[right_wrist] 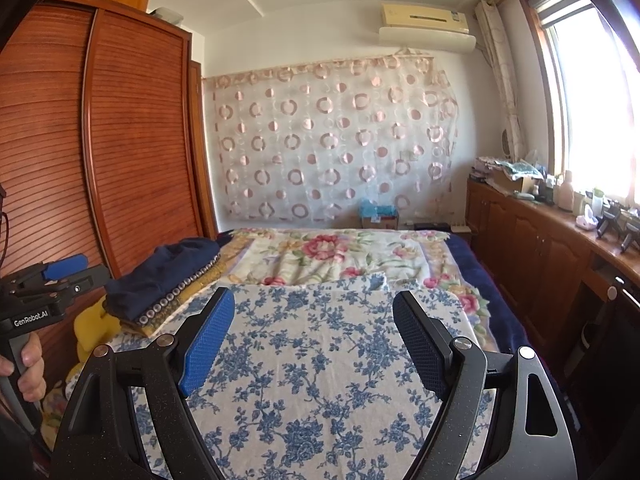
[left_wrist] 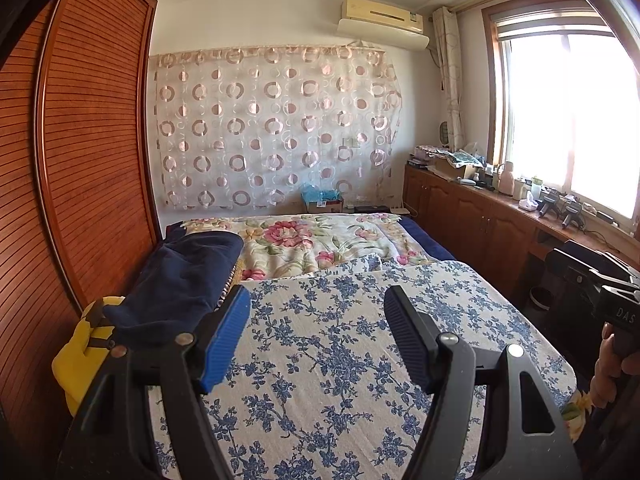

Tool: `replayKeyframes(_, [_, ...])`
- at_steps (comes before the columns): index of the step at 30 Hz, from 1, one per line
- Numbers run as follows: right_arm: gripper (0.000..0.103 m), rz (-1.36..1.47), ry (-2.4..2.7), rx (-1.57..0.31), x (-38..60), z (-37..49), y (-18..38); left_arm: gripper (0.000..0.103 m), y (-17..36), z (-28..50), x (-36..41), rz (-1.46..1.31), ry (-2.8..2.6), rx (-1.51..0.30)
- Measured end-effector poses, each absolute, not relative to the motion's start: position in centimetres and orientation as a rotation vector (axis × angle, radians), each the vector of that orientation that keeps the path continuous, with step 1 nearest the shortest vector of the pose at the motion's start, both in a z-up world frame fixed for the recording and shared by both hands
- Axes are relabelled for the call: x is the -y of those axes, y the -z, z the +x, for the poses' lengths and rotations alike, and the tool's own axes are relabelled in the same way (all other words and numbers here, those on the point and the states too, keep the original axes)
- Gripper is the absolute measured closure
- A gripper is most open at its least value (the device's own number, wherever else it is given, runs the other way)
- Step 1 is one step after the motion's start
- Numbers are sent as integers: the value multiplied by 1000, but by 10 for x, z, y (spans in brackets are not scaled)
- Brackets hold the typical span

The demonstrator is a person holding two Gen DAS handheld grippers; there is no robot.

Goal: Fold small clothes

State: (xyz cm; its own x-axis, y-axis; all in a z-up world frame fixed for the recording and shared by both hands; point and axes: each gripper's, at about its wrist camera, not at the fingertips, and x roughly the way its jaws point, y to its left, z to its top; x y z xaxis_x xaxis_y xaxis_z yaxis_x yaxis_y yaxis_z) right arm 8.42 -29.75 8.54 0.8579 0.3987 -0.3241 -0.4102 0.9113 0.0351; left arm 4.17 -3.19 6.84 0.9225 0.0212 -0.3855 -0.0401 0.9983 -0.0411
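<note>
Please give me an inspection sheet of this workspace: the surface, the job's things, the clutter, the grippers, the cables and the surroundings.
Surface: blue-flowered cloth spread on the bed, lying flat.
Job's things: navy garment piled at the bed's left edge, on a patterned folded item; yellow cloth beside it.
Clutter: bottles and small items on the window counter.
Grippers: left gripper open, empty; right gripper open, empty.
Cables: nothing seen on the bed.
Surroundings: wooden wardrobe left, window right, air conditioner above.
</note>
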Motion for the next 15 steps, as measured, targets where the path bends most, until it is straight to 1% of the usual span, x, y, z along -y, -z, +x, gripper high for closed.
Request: replayKeyframes(15, [20, -37, -426, -334, 297, 84, -86, 33, -70, 40, 33, -45, -30, -394])
